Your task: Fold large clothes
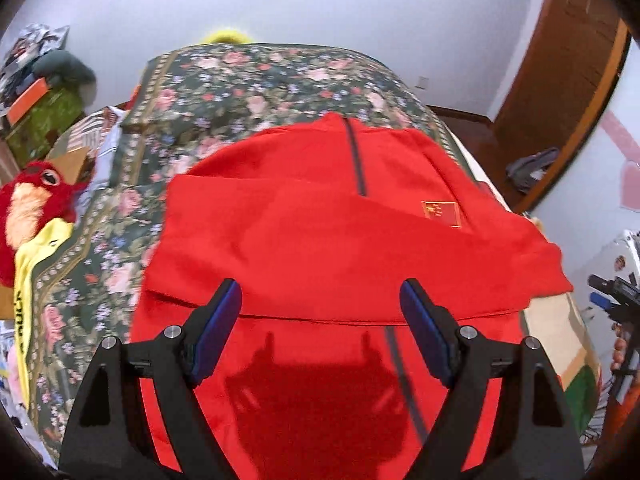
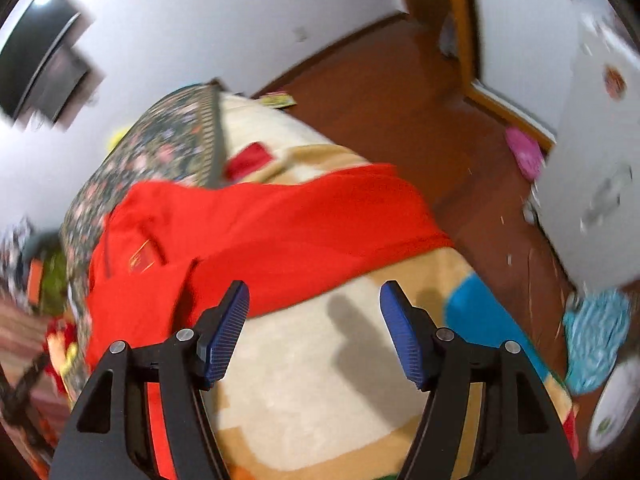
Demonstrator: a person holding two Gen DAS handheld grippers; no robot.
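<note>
The large red zip-neck garment with a small flag patch lies partly folded on the floral-quilted bed, one sleeve trailing onto the cream blanket. Both the left tool and right tool hang wide and empty above it. That loose sleeve could slide toward the bed's edge and undo the fold.

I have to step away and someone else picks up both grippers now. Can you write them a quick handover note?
Left gripper: open, empty, over the red top.
Right gripper: open, empty, above the cream blanket beside the top.
The top lies on the bed, front up, one sleeve folded across the chest, the other side still spread out.
Left: fold that side in, then fold the body.
</note>
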